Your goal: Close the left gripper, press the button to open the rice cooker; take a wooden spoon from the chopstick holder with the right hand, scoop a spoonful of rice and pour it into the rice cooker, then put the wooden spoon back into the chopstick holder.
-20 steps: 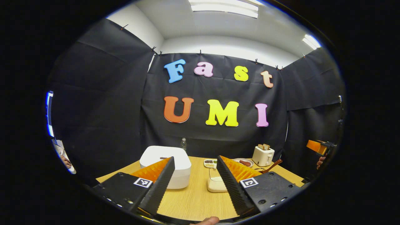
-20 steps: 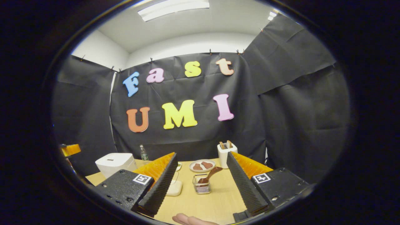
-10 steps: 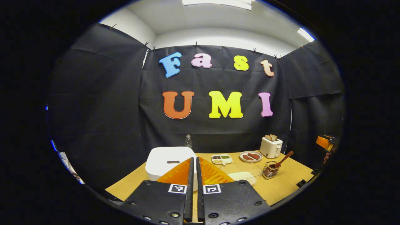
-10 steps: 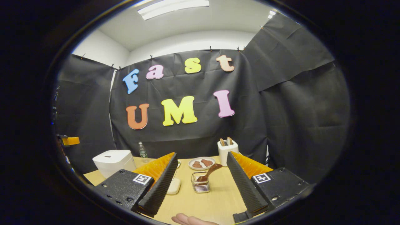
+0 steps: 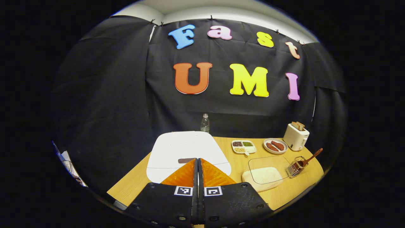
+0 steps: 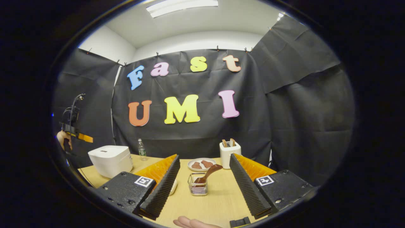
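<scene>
In the left gripper view my left gripper (image 5: 197, 160) is shut with nothing in it, its tips just above the dark button (image 5: 186, 160) on the closed white rice cooker (image 5: 186, 145). To the right stand a clear box of rice (image 5: 264, 174) and a wire chopstick holder (image 5: 295, 166) with a wooden spoon (image 5: 309, 156) leaning in it. In the right gripper view my right gripper (image 6: 204, 157) is open and empty, and the chopstick holder (image 6: 197, 187) with the spoon (image 6: 209, 173) stands between its fingers, farther off. The rice cooker (image 6: 109, 160) sits far left under the left gripper (image 6: 78, 136).
On the wooden table (image 5: 134, 179) behind the rice box are a sectioned dish (image 5: 243, 146), a plate of sausages (image 5: 275, 146), a white toaster (image 5: 295, 136) and a water bottle (image 5: 205, 123). A hand (image 6: 61, 138) holds the left gripper. Fingertips (image 6: 193, 223) show at the bottom edge.
My left gripper went from open to shut, then rose and tipped down over the rice cooker's lid. The right gripper has edged a little toward the chopstick holder and stays open.
</scene>
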Motion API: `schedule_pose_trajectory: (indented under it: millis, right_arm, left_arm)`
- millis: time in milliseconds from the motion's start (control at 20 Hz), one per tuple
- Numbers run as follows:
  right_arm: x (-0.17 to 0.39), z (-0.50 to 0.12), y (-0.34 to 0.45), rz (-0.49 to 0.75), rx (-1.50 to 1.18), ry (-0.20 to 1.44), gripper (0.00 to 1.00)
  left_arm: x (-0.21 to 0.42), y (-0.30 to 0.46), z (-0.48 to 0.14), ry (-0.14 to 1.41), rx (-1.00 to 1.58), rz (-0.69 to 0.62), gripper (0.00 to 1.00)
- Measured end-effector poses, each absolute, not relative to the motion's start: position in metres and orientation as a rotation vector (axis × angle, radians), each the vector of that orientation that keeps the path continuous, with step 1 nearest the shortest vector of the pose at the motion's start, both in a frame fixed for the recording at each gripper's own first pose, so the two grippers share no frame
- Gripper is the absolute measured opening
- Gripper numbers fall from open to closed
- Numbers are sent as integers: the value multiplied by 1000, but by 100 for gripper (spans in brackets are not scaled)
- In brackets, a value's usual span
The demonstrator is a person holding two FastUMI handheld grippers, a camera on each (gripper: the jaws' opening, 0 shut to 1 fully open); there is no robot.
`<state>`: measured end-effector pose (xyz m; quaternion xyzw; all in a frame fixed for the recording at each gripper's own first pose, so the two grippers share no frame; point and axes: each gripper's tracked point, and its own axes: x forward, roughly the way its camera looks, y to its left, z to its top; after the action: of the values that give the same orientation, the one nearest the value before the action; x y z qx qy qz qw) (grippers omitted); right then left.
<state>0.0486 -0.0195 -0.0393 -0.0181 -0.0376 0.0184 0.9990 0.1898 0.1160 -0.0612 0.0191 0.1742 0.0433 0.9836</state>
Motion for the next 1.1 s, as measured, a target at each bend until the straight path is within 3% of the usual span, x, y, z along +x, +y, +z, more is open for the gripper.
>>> schedule_pose_trajectory:
  millis: [350,650,1100]
  right_arm:
    - [77,-81,-13,65,-55,-23,100]
    - [85,-110,-2,107,-74,16,100]
    - [79,-116,-6,98,-83,23,100]
  left_arm:
    - [239,142,-96,424,-12,117,0]
    - [246,139,-126,497,-67,104,0]
    - [250,142,-119,529,-79,118,0]
